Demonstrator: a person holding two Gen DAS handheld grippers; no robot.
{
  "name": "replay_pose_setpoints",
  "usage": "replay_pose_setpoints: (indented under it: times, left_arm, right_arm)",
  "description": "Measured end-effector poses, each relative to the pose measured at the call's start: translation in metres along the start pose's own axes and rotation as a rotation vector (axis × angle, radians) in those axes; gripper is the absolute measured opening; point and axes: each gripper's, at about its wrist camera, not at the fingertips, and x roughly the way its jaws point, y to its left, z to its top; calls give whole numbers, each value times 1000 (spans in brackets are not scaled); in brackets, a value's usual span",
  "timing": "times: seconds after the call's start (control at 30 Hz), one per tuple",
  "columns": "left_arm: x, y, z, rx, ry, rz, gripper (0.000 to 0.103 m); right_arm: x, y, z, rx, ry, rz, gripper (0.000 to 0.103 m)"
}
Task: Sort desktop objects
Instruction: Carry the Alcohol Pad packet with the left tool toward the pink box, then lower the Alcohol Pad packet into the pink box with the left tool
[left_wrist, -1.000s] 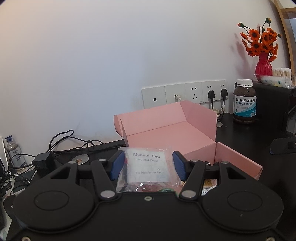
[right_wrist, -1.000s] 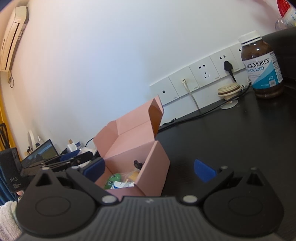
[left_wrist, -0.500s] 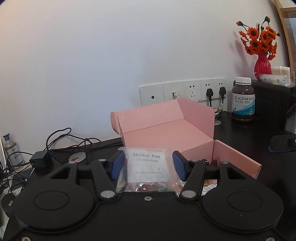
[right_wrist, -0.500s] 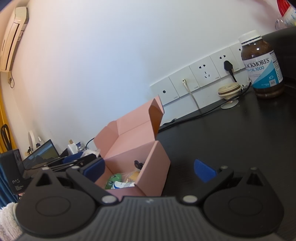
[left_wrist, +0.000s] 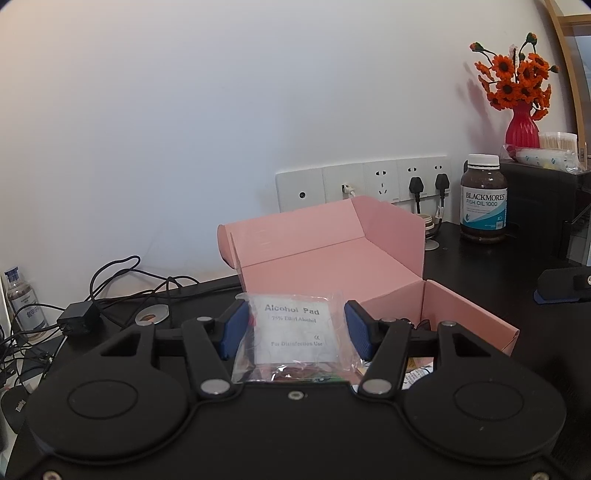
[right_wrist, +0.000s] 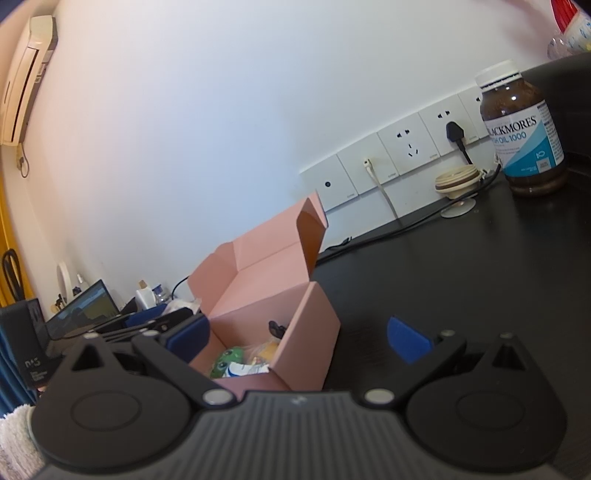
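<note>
1. The dark desk (right_wrist: 480, 280) carries the open pink cardboard box (left_wrist: 332, 266), lid flap standing at the far side, with small items already inside.
2. The left gripper (left_wrist: 293, 330) pinches a clear bag of alcohol pads (left_wrist: 293, 334) between its blue pads, held just near of the box's left front corner.
3. To drop it well, I would carry the bag further right and over the box opening before letting go, low enough that the floppy plastic clears the near wall.
4. The right gripper (right_wrist: 295, 338) hangs spread wide and empty, near the box's right corner; keep it clear.
</note>
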Motion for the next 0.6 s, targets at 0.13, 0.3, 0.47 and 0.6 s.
replay_pose_setpoints:
  times: [0.13,0.3,0.47,0.6]
  left_arm:
    - [-1,2,2,-10,-2,-5,58]
    - [-7,13,9,-57,-11,-21,58]
    - [-10,25,20,-103,-17,-33,58]
    - [-8,18,22,-103,3,-73,58]
  right_arm:
    - [0,-1,0,1,-1,2,102]
    - [0,0,1,-3,0,-2,102]
    - [-2,0,1,-4,-6,-1,102]
    - [-3,-1,1,-1,-9,3,102]
